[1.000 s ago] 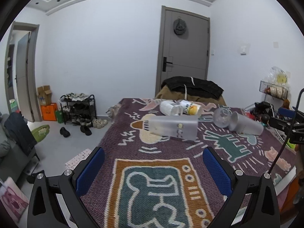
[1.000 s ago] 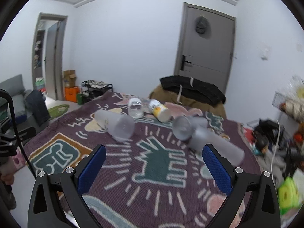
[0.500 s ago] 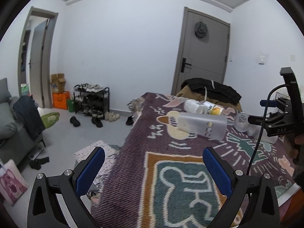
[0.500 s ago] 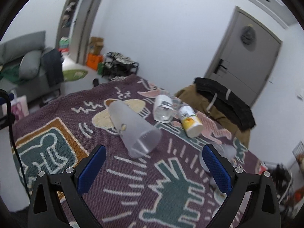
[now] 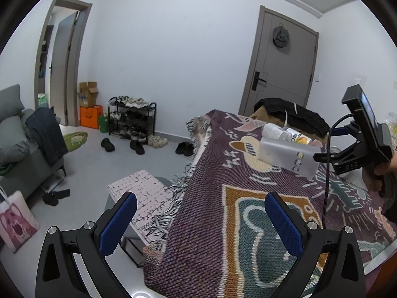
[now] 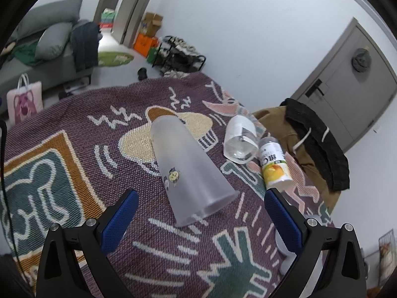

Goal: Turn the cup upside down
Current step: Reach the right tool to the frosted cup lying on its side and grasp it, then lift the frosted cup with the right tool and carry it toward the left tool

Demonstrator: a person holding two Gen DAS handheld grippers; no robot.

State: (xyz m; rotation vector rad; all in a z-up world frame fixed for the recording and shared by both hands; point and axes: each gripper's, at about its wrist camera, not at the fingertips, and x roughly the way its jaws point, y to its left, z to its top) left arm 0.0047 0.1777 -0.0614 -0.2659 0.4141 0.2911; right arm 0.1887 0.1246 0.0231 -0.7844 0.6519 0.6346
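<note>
You are holding the left black hand-held gripper with blue-padded fingers [image 5: 201,221] with its jaws spread wide, nothing between the pads, its two fingers reaching forward from the bottom of its own view. Your right black hand-held gripper with blue-padded fingers [image 6: 198,219] is likewise gaping wide and gripping nothing. In the left wrist view, your right hand [image 5: 383,173] is wrapping around that gripper's black body at the far right edge.

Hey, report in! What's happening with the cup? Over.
Both grippers open, empty. Frosted cup on its side between right gripper fingers. Nothing blocking.
</note>
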